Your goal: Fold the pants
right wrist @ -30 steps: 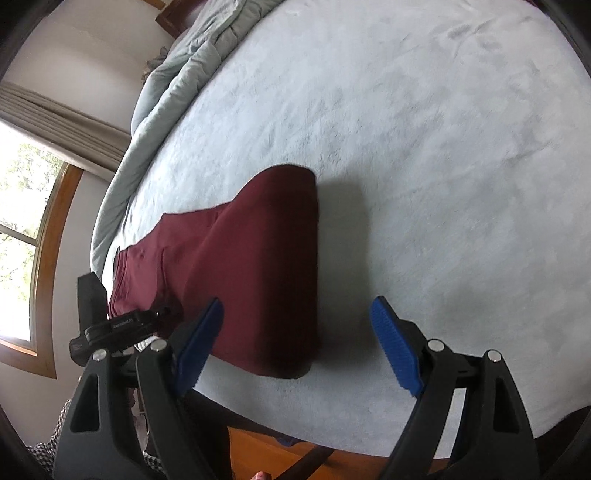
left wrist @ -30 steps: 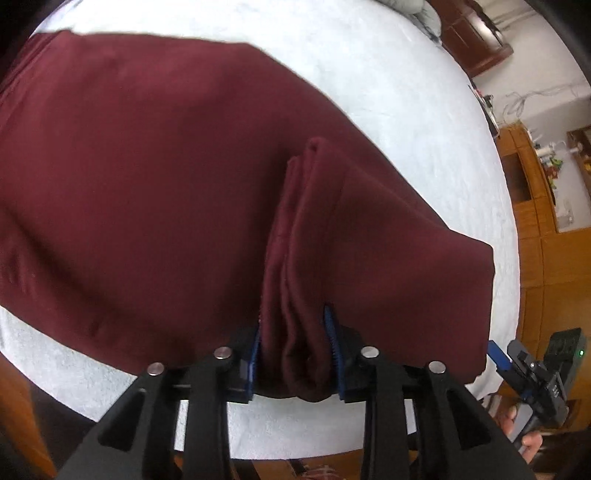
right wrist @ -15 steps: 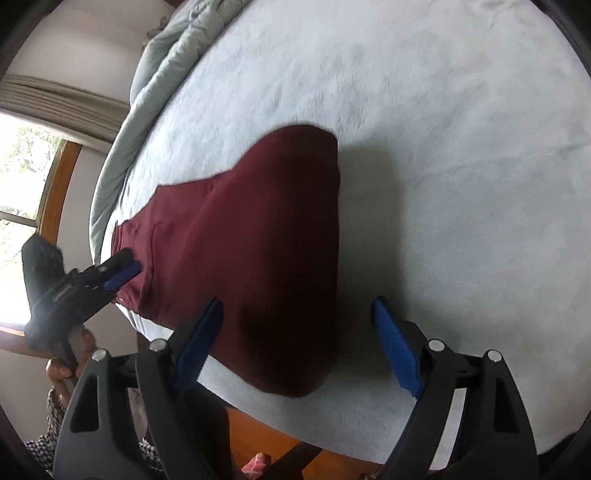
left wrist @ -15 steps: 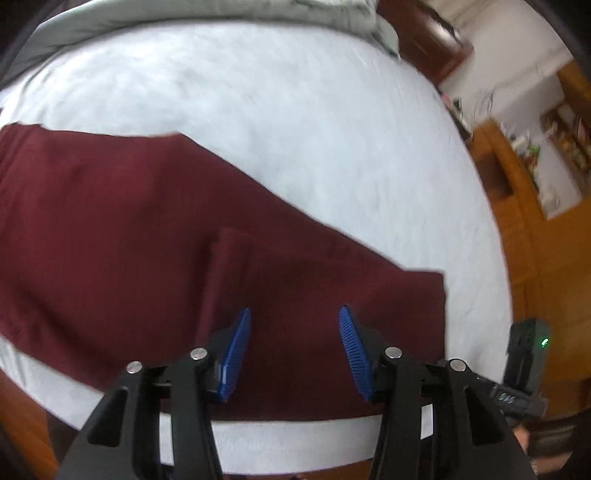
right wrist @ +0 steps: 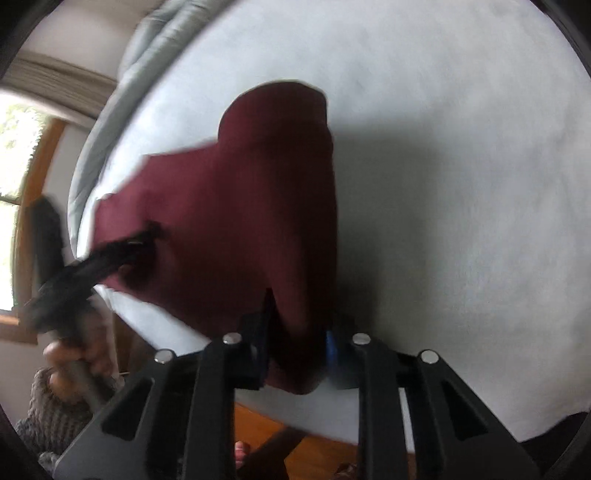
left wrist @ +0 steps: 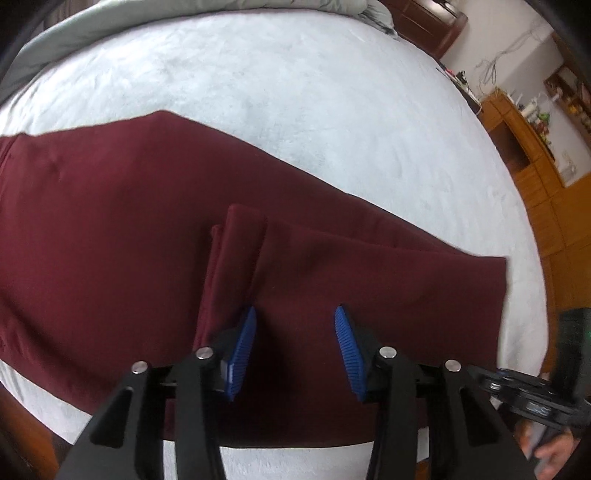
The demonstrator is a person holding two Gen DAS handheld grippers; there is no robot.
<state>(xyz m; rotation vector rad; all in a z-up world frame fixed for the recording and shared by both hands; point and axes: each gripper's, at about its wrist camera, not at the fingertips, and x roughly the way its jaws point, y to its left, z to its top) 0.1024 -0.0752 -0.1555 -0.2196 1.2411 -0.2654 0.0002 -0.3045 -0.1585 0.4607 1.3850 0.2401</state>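
Observation:
Dark red pants [left wrist: 129,236] lie folded on a white bed [left wrist: 295,92], with the leg ends laid back over the upper part. My left gripper [left wrist: 293,347] is open just above the folded layer near the bed's front edge, touching nothing. In the right wrist view the pants [right wrist: 240,206] stretch away from me. My right gripper [right wrist: 299,347] is shut on the near fold end of the pants at the bed's edge. The left gripper also shows, blurred, in the right wrist view [right wrist: 140,240] over the pants.
A grey duvet [left wrist: 184,11] is bunched along the far side of the bed. Wooden cabinets [left wrist: 535,155] stand at the right. A window [right wrist: 14,184] is at the left in the right wrist view. The wooden floor [right wrist: 314,443] lies below the bed's edge.
My left gripper let go of the pants fold and opened. My right gripper moved in from open and closed on the fold end of the pants.

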